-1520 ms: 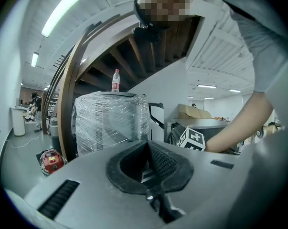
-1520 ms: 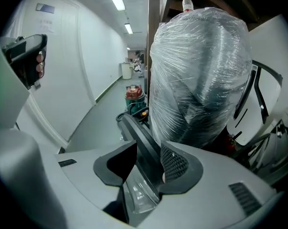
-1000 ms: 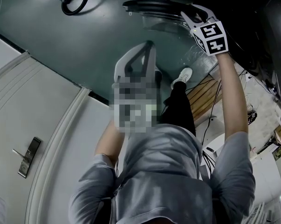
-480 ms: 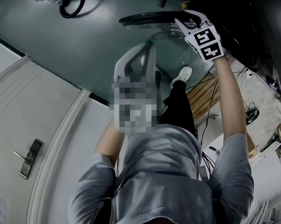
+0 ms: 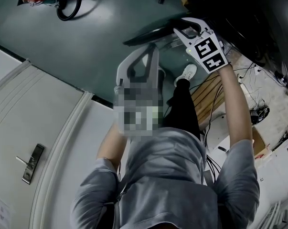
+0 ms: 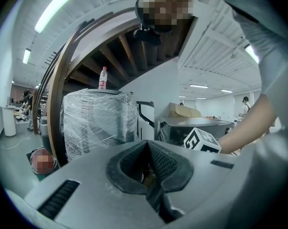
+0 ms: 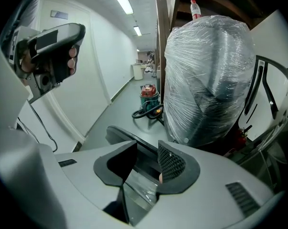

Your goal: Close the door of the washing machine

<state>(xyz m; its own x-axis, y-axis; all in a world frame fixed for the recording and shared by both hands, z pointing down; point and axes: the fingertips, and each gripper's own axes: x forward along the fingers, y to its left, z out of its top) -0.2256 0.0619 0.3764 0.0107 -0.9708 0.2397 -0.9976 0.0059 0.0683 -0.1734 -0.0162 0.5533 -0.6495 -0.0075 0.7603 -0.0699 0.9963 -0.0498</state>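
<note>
Looking down from the head view, the door (image 5: 148, 34) of the washing machine sits out in front of the person, swung off the machine, its dark rim tilted with clear glass under it; everything below is placed off that door.

Right gripper (image 5: 186, 26) is right on the door's near end. In its own view (image 7: 146, 159) the fingers are set narrow with the dark rim (image 7: 120, 135) running between them and glass showing just below; I read that as a pinch on the rim, not a hover. The rim's long axis runs away to the left from the fingers, so the grip is at 1 end of it.

Left gripper (image 5: 153, 46) is well back from the door, close to the person's body; its own view (image 6: 147, 144) shows the fingers pressed together with nothing between them; so it's only 1 hand doing the work.

Beyond the door there's a big plastic-wrapped bulk (image 7: 206, 75); off to the door's left on the floor lies a black hose (image 5: 67, 8).

My guess is the closing swing is mid-way and the right arm has to carry the rim round toward the dark mass right of the door; I can't make out the opening itself. Main risk is the rim slipping out sideways, since the grip is so near the end.
</note>
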